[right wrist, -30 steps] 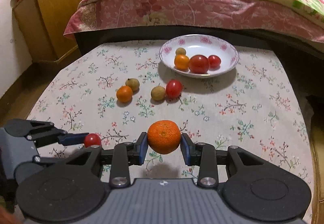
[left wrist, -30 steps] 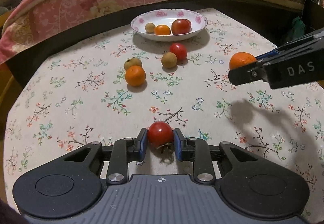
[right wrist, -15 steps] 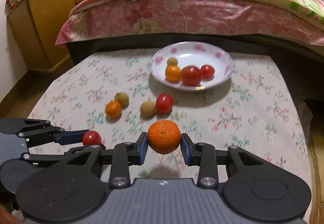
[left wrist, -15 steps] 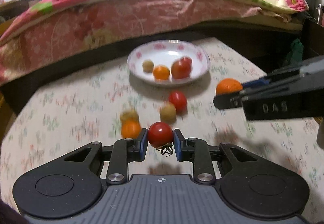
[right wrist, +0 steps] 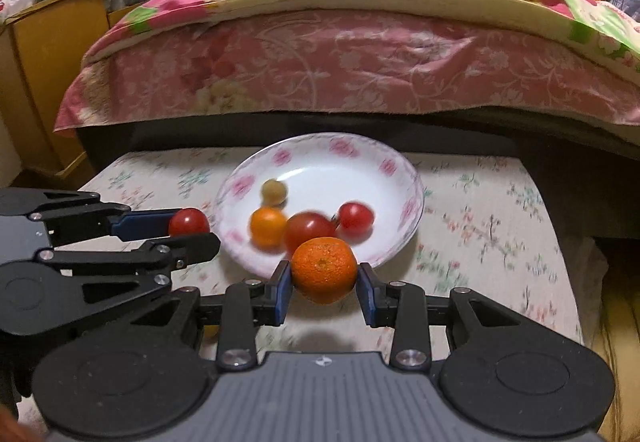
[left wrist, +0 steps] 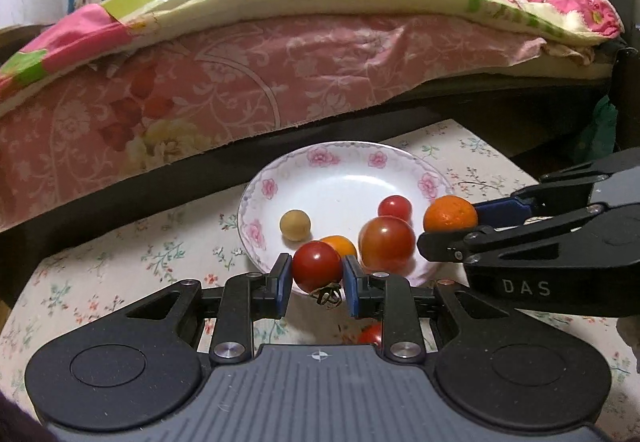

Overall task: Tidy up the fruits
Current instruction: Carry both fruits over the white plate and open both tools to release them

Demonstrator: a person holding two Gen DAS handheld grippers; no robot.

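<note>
Beside the bed [left wrist: 280, 82], a floral tablecloth [left wrist: 120, 274] bears the plate [left wrist: 344, 162].

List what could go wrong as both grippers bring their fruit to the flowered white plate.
1. The left gripper with its red tomato and the right gripper with its round orange mandarin converge on the plate's near rim; they could collide.
2. Four fruits, including a large red tomato, crowd that near side, so a dropped fruit may knock them or roll off.
</note>
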